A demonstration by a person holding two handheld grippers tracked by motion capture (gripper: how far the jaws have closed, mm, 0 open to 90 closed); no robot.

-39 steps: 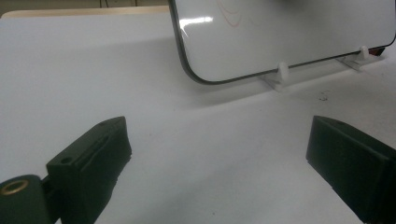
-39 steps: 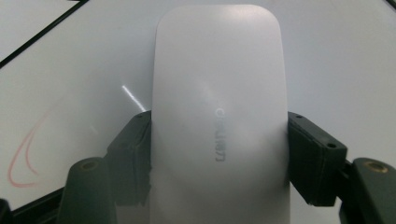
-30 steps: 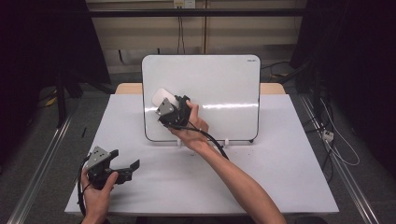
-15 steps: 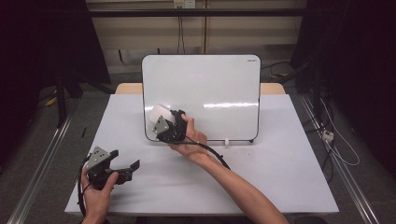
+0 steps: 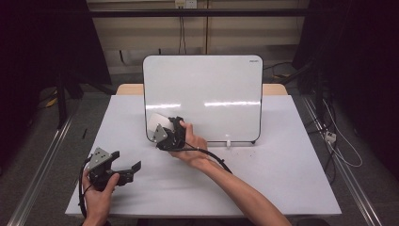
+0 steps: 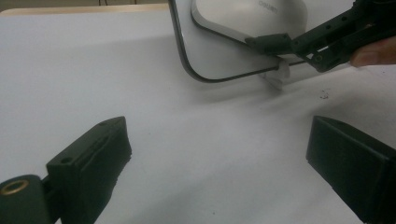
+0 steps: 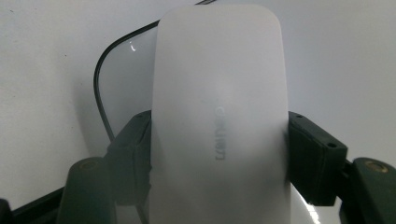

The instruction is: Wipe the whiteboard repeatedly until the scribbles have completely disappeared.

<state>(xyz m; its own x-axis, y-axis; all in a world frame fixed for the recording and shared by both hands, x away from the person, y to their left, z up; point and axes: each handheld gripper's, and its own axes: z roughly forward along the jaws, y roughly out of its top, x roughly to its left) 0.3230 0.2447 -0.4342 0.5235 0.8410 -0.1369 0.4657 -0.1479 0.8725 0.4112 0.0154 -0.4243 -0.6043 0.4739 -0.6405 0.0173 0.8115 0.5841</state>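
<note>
- One whiteboard (image 5: 202, 94) stands upright on the desk (image 5: 282, 165); one white eraser (image 7: 219, 116), two hand-held grippers.
- Right hand-held gripper (image 5: 162, 134) is clamped across the eraser at the board's 7 o'clock corner.
- In the right gripper view, the eraser's long axis runs straight away from the jaws; its faint lettering is unreadable.
- Left hand-held gripper (image 5: 129, 172): jaws wide apart, holding nothing.

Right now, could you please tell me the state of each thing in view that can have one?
Whiteboard: upright on the table, wiped clean.
Eraser: clamped, at the whiteboard's lower left corner.
Right hand-held gripper: shut on the eraser.
Left hand-held gripper: open, holding nothing, low over the table.
</note>
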